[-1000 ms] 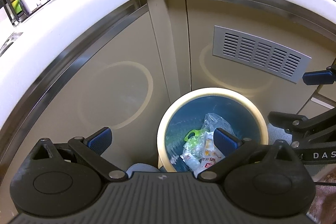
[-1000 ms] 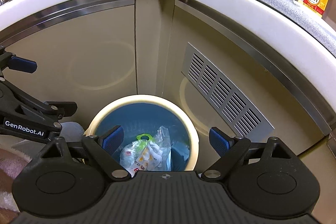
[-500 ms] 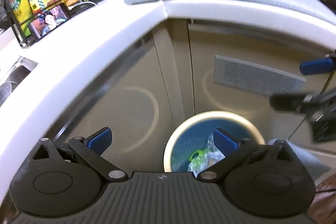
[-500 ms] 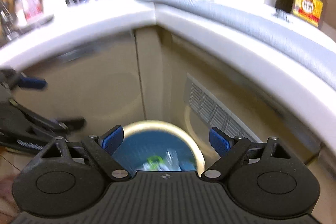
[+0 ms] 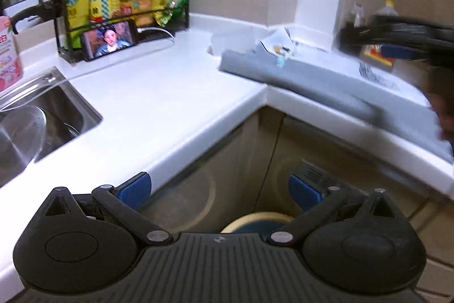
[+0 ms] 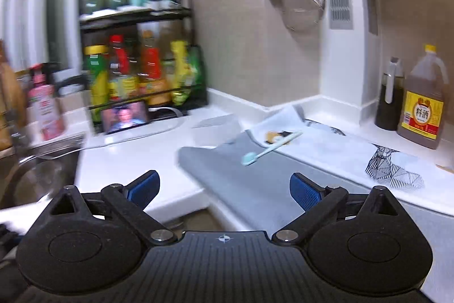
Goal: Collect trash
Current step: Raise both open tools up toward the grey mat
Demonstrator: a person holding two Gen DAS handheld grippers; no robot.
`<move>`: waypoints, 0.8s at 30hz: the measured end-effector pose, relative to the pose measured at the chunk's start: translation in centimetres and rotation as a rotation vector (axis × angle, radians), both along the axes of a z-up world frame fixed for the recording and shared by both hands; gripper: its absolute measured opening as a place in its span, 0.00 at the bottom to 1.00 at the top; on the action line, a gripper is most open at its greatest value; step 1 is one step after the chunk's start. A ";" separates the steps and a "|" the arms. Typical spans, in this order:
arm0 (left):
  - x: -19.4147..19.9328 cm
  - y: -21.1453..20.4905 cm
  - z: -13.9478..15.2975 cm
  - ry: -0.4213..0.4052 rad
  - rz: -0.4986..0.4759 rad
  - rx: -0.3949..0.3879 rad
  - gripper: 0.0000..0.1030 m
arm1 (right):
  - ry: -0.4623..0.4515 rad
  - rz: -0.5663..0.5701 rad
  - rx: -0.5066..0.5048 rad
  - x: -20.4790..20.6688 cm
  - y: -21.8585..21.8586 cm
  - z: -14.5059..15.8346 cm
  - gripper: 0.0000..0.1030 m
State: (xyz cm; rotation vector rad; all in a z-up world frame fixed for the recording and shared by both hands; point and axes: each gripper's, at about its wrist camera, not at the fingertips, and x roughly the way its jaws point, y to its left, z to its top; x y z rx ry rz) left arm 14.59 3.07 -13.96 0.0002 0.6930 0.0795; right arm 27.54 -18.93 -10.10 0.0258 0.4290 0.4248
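Note:
My right gripper [image 6: 224, 188] hovers over the near edge of a grey mat [image 6: 255, 175] on the white counter; its jaws are opening and nothing is between them. Beyond it on the mat lie a light blue toothbrush [image 6: 269, 146], a white wrapper [image 6: 276, 132] and a black-and-white patterned paper [image 6: 391, 169]. My left gripper [image 5: 218, 189] is open and empty in front of the counter corner. Just below it shows the cream rim of the trash bin [image 5: 255, 219]. The wrapper [image 5: 276, 43] and the blurred right gripper [image 5: 397, 44] appear further back.
A black rack of bottles [image 6: 142, 75] with a phone [image 6: 124, 115] leaning on it stands at the back left. A steel sink [image 5: 34, 127] lies at the left, a pink bottle [image 6: 45, 110] beside it. A cooking wine jug [image 6: 422, 110] and a dark bottle [image 6: 390, 101] stand right.
Both grippers have risen from above the bin to counter height and tilted up. The bin with its trash has dropped almost out of view, and the counter top has come into sight.

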 end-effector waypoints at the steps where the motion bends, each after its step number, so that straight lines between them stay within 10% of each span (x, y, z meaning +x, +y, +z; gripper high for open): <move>1: 0.0 0.2 0.4 -0.004 0.003 -0.004 1.00 | 0.017 -0.028 0.000 1.6 0.3 -0.2 0.96; 20: 2.5 3.6 2.4 -0.011 0.053 -0.027 1.00 | 0.299 -0.215 -0.099 20.0 7.0 -7.9 0.95; 24: 3.6 3.8 2.4 0.005 0.057 -0.050 1.00 | 0.241 -0.250 -0.160 20.2 6.9 -8.5 0.88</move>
